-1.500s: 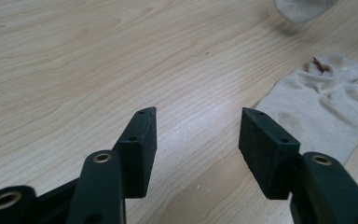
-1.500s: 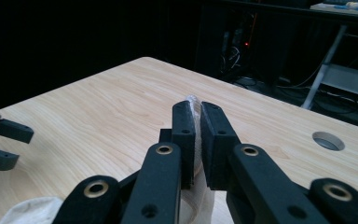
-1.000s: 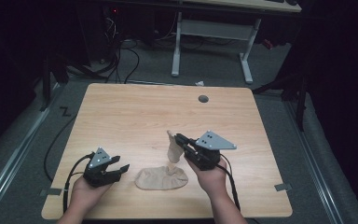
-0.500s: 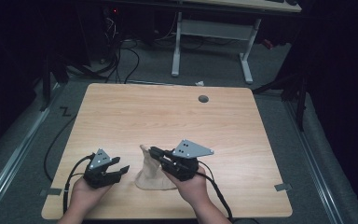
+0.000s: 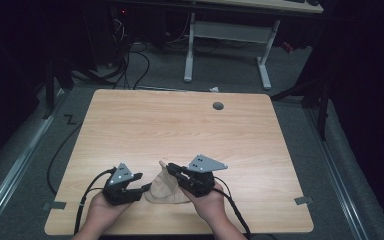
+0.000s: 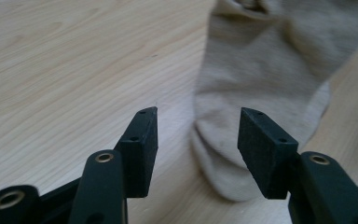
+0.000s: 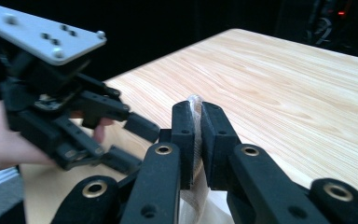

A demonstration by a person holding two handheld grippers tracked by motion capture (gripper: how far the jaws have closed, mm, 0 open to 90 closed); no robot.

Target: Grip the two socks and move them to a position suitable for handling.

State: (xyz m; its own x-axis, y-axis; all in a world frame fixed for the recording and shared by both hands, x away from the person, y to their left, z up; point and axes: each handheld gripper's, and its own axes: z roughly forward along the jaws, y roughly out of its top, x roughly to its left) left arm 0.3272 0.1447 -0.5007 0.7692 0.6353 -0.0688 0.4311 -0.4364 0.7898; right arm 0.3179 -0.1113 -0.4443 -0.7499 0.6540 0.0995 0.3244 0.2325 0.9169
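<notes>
A beige sock lies on the wooden table near its front edge, one end lifted. My right gripper is shut on that raised end; in the right gripper view the fabric is pinched between the two black jaws of the right gripper. My left gripper sits just left of the sock, open. In the left gripper view the sock's rounded end lies just ahead of the left gripper, between the spread jaws and untouched. The left gripper also appears at the left of the right gripper view.
A round cable hole sits near the table's far edge. Cables trail from both grippers over the front edge. Tape marks lie on the grey floor beside the table. A white desk frame stands beyond it.
My right gripper has carried the sock's lifted end to the left and lower, folding it over the rest. My left gripper has shifted right, up to the sock.
</notes>
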